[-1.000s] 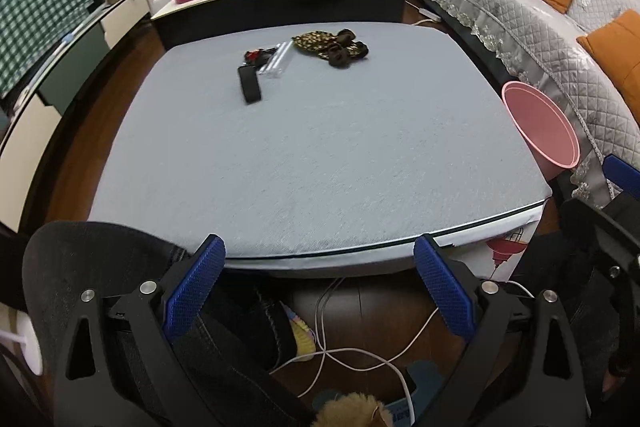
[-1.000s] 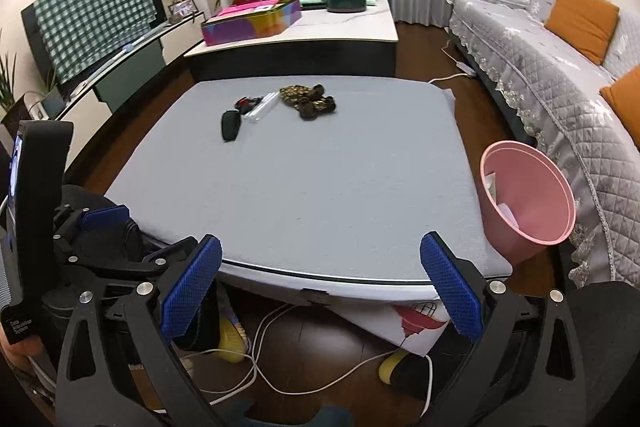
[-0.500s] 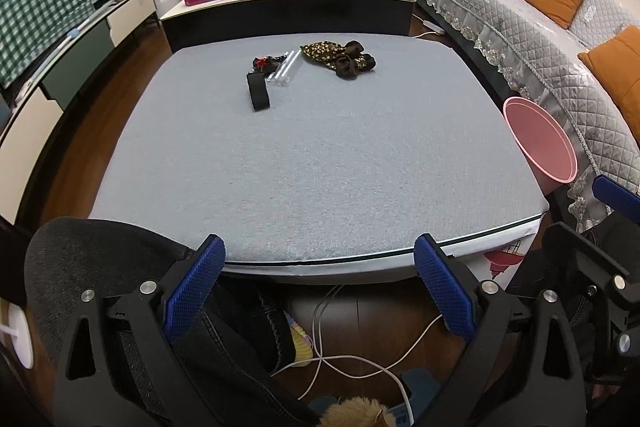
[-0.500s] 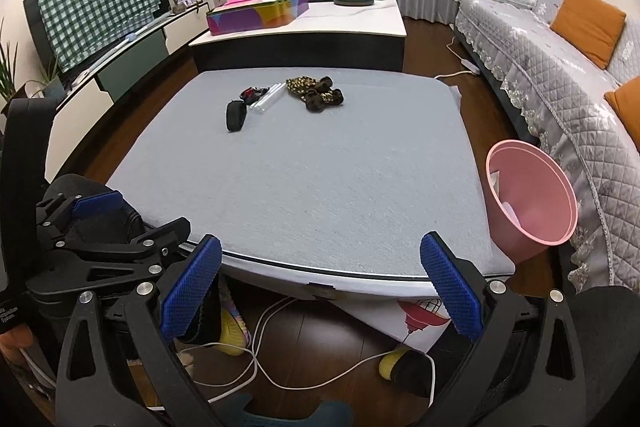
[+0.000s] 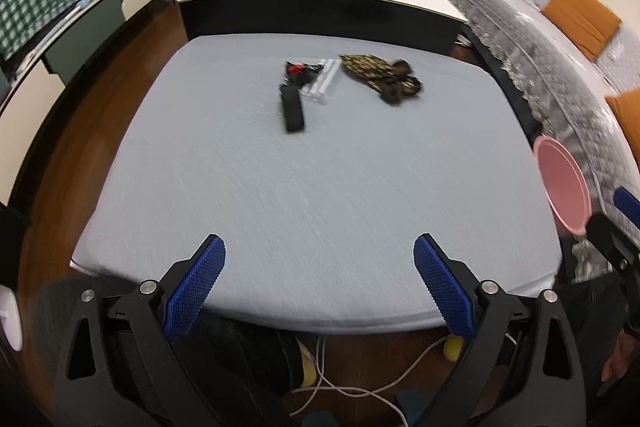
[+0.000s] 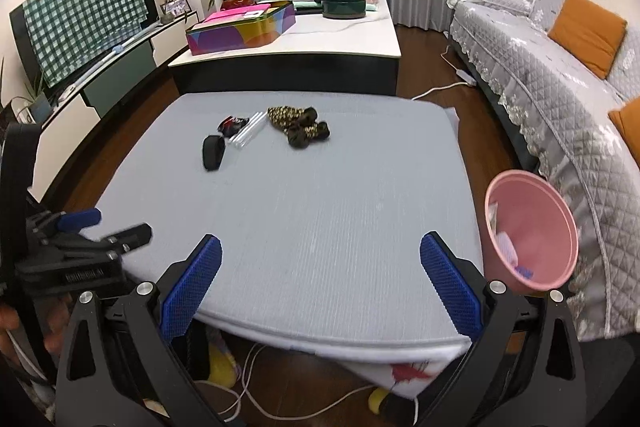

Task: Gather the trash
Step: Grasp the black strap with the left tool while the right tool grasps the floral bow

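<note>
Left wrist view: left gripper [image 5: 318,259] and right gripper [image 6: 320,259], both spread and empty, hover well short of the trash cluster [image 5: 310,83]; reach past the black case [image 5: 292,109], pinch squarely, then carry to the pink bin [image 6: 532,231] beside the table's [image 6: 320,211] right edge.

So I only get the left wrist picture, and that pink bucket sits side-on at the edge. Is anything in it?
Observer: Yes. The right wrist view looks into the pink bin, and a few small scraps, white and blue, lie inside.
Operator: Is the other gripper carrying anything?
Observer: No. The right gripper is open and holds nothing, over the near edge of the table.
Operator: Can you see my gripper from there?
Observer: Yes. The left gripper shows side-on at the left edge of that view, by the table's near left corner.
</note>
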### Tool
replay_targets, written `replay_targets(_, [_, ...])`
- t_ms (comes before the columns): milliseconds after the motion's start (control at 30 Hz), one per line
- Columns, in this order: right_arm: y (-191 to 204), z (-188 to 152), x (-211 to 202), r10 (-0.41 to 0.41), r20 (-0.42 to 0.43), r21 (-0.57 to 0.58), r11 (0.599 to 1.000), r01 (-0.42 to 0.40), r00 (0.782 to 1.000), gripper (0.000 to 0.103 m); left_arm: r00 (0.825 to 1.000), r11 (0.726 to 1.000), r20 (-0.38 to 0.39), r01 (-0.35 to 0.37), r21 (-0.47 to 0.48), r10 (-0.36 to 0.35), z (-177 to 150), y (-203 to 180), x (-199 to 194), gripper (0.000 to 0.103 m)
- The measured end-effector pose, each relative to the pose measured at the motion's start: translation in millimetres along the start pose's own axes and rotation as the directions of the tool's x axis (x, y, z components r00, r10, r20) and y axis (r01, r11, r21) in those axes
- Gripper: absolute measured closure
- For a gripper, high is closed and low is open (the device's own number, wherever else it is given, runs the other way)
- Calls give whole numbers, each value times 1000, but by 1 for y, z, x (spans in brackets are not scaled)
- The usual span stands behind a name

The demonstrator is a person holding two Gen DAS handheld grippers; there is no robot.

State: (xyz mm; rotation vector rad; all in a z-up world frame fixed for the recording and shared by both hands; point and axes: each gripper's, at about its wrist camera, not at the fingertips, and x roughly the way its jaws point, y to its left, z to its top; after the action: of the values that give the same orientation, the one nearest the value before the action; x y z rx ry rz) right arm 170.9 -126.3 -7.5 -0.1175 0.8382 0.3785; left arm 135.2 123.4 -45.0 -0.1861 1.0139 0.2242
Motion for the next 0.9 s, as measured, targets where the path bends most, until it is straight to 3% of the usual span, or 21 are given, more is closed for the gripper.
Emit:
replay_targets(100, [-1,17,22,-8,-5,-3,1000,8,1000,5,998,998,-29,-54,-14,54,27,11,26,11])
replay_targets(400, [-3,76,118,33,-76,39,999,-30,997,5,989,999,-145,-31,-44,24,105,26,104,11])
replay_targets(500, [2,92,157,31,-106,32,999,-28,994,5,987,998,-156,-56,-30,50,123,27,132,11])
replay_targets(733, [13,111,235,13,-167,-4,1000,-14,986,5,969,998,-244,-44,-51,31,135,39,186,15])
replay_targets(900, [20,117,272,5,-191,-12,1000,-7,982,5,968,996,-242,-76,-38,65,141,39,196,19])
